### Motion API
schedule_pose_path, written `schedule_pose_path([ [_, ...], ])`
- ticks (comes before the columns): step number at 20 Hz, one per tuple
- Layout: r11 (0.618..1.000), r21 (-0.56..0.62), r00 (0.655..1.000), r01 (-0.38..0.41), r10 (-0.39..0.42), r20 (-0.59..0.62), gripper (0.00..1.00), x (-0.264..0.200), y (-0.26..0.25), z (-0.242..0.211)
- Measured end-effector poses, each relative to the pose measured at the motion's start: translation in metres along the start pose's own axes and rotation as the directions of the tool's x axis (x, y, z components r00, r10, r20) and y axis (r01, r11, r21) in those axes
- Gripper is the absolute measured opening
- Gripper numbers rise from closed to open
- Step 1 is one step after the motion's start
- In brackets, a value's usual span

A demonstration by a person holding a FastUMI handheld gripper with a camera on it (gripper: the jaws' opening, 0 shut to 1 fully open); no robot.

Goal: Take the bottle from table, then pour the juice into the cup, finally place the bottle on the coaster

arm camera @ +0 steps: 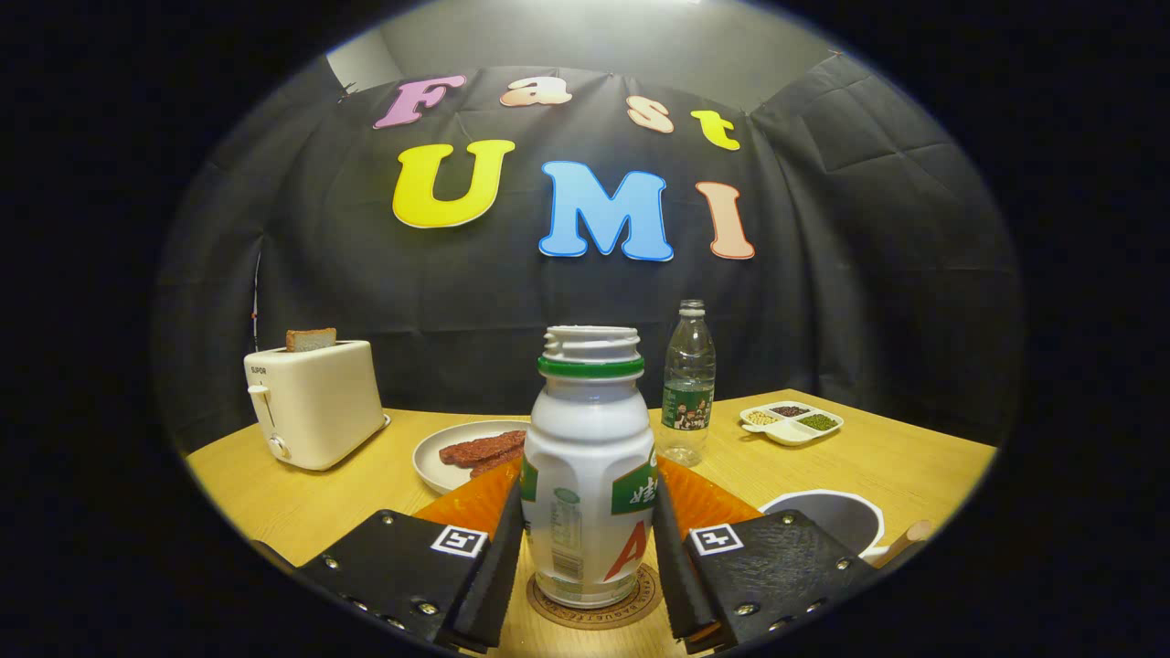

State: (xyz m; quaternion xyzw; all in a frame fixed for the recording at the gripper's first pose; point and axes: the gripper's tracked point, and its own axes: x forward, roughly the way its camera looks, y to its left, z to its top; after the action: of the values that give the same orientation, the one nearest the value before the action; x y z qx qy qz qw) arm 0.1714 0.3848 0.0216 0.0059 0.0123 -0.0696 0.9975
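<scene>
- The white bottle (pixel 590 475) stands upright between the two fingers of the tongs (pixel 590 548), its cap off and the threaded mouth bare above a green collar. Upright is how it has to stand if anything is left inside, since nothing closes the neck.
- Its base sits on the round coaster (pixel 594 599), whose printed rim peeks out in front of the bottle and to both sides, near the desk's front edge. The bottle looks roughly centred on it, which by my reading means the last step of the task is at or close to its end.
- The fingers flank the bottle's lower body very closely on both sides. Whether they press on it or have just let go, I cannot tell; no clear gap shows, and no clear squeeze either.
- The cup (pixel 827 516), white-rimmed, stands just to the right of the right finger, near the desk's front right corner. Its inside is too shadowed to say whether juice is in it. A wooden handle (pixel 905 541) juts out beside it.
- Being so near the cup, any backing away should go straight rearward, I judge, so the right finger does not knock it.
- Beyond the fingers: a plate (pixel 448 457) with reddish strips, a toaster (pixel 315 402) with a slice of bread (pixel 311 339) towards the left edge, a clear water bottle (pixel 687 384), and a divided dish (pixel 791 423) of grains towards the far right edge. All are well apart from the coaster.
</scene>
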Motion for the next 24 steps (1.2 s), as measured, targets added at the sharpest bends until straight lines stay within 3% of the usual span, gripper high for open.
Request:
schedule_pose_path([
  [3,1.000,0.009,1.000,0.010,-0.010,-0.002,0.66,0.000,-0.001,-0.001],
  [5,0.999,0.035,1.000,-0.017,0.017,0.013,0.71,0.000,0.005,0.004],
  [8,0.999,0.044,0.999,-0.024,0.023,0.022,0.98,-0.002,0.005,0.005],
  [12,0.998,0.048,0.999,-0.040,0.039,0.028,0.99,-0.007,0.007,0.009],
  [18,0.988,0.070,0.990,-0.140,0.138,0.033,0.99,-0.034,0.018,0.030],
  [24,0.985,0.043,0.982,-0.165,0.160,0.101,0.99,-0.083,0.005,0.105],
])
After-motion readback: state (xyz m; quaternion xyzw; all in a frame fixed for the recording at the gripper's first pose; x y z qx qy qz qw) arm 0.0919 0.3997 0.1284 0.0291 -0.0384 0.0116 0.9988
